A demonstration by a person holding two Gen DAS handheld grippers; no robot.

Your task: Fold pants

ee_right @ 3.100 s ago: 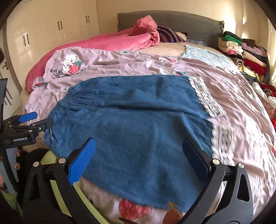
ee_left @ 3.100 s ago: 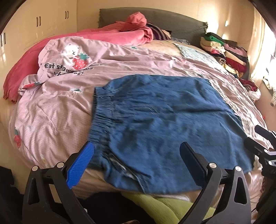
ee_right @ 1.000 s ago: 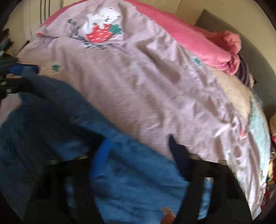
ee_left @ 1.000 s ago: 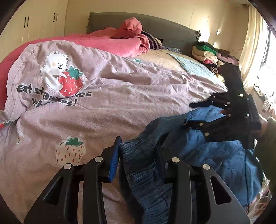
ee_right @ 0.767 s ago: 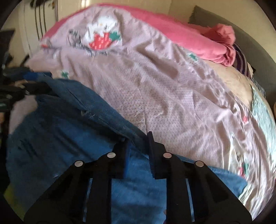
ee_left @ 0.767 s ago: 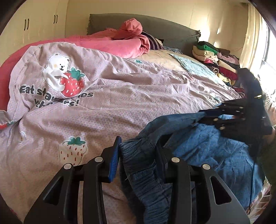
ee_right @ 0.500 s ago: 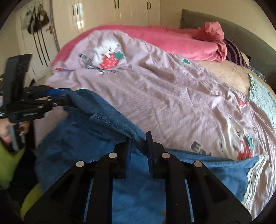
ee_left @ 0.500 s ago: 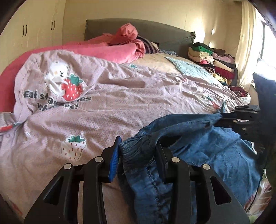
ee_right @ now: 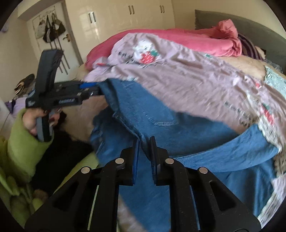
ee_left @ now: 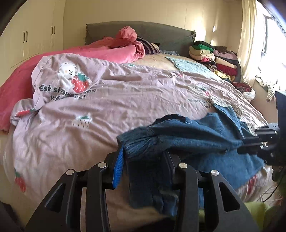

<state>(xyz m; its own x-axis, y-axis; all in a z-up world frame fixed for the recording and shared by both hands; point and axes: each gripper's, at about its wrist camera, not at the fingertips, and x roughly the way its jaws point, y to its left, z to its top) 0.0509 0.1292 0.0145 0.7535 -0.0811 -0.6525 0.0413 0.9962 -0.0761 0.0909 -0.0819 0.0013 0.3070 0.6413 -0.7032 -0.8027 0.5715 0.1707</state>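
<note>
The blue denim pants [ee_left: 205, 135] hang stretched between both grippers over the near edge of the bed. My left gripper [ee_left: 144, 155] is shut on the gathered elastic waistband at the left end. My right gripper [ee_right: 144, 142] is shut on a seam edge of the pants [ee_right: 160, 128]. In the left wrist view the right gripper [ee_left: 250, 141] shows at the far right, pinching the other end. In the right wrist view the left gripper [ee_right: 93, 89] shows at the left, held by a hand in a green sleeve. The lower part of the pants drapes on the pink-lilac duvet.
The lilac strawberry-print duvet [ee_left: 125, 92] covers the bed. A pink blanket [ee_left: 110, 50] is heaped near the grey headboard [ee_left: 143, 32]. A stack of folded clothes [ee_left: 214, 57] sits at the far right. Wardrobes [ee_right: 128, 12] and a door with hanging bags [ee_right: 51, 30] stand at the left.
Both grippers, first open over the flat pants, have shut on them, lifted them off the duvet and drawn back toward the near edge of the bed, stretching the cloth between them.
</note>
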